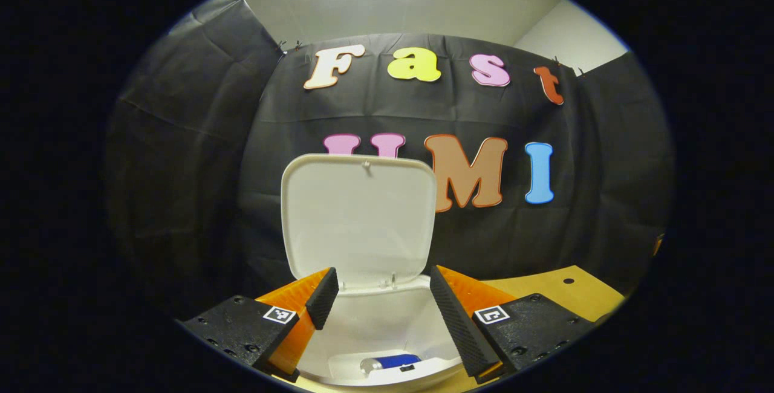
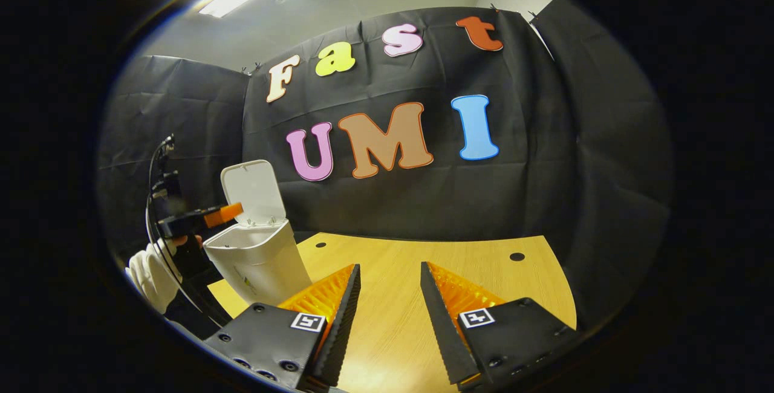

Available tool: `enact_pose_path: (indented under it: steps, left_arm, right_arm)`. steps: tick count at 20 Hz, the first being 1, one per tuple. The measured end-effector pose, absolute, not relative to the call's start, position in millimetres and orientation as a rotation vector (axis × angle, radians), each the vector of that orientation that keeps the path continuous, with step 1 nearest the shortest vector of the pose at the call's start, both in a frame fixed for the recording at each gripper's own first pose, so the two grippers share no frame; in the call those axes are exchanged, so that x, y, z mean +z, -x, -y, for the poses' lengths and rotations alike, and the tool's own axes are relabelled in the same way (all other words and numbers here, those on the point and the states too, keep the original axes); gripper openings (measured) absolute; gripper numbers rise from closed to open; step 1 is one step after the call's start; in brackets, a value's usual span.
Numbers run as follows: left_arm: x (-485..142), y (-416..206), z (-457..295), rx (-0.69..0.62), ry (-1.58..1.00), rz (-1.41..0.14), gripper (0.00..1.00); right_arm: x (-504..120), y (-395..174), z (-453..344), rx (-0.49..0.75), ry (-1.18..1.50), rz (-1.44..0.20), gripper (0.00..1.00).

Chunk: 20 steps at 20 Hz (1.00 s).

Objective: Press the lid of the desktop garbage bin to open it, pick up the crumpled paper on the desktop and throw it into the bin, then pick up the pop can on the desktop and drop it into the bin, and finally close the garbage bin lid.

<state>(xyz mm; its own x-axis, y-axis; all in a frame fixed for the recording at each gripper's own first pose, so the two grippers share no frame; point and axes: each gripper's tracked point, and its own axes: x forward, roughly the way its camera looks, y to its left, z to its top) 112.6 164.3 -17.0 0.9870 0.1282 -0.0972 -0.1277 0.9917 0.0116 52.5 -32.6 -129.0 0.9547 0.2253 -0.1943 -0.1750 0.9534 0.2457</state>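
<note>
1. Tabletop (image 2: 423, 272): a pale wood surface across the lower centre of the right gripper view, with small dark holes near its far edge. No loose paper or can lies on the stretch visible here.

2. Garbage bin (image 2: 260, 260): a white plastic body standing at the lower left of the right gripper view, near the tabletop's left edge. Judged light and rigid, so it may slide or tip if pushed sideways.

3. Lid (image 1: 360, 217): raised upright on its rear hinge, centre of the left gripper view, its pale inner face towards the camera. Judged thin, stiff and smooth. Closing calls for a push on its upper edge, forward and down, rather than a pinch.

4. Pop can (image 1: 390, 361): a blue cylinder with a silver end, lying on its side inside the bin at the bottom centre of the left gripper view. Crumpled paper cannot be made out in the bin. Judged that only the lid closure is left.

5. Left hand-held gripper (image 1: 381, 308): fingers wide apart, holding nothing, poised over the bin mouth. In the right gripper view it sits at left (image 2: 199, 217), held by a white-gloved hand (image 2: 151, 275).

6. Right hand-held gripper (image 2: 387, 308): fingers spread, nothing between them, above bare tabletop at bottom centre, well apart from the bin.
</note>
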Motion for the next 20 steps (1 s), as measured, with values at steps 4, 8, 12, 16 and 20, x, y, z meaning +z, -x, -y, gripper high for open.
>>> enact_pose_path:
  steps: [4,8,12,16,20]
  left_arm:
    - [43.8,-128.9,-166.2,0.123,-0.009,-0.014,0.9]
    - [87.7,-153.5,-189.0,0.164,-0.054,0.018,0.9]
    - [109.2,-187.6,-199.4,0.192,-0.021,0.041,0.88]
    - [83.5,-220.2,-218.8,0.253,-0.035,-0.046,0.9]
    - [64.3,-226.8,-229.0,0.298,-0.048,-0.083,0.89]
  right_arm:
    - [-131.7,-51.2,25.4,0.238,-0.201,-0.231,0.65]
    - [-136.4,-49.2,29.2,0.236,-0.155,-0.238,0.65]
    - [-142.6,-44.0,31.2,0.236,-0.178,-0.257,0.65]
    - [-141.7,-39.7,38.0,0.222,-0.178,-0.249,0.65]
    - [-144.6,-35.2,40.2,0.21,-0.194,-0.264,0.65]
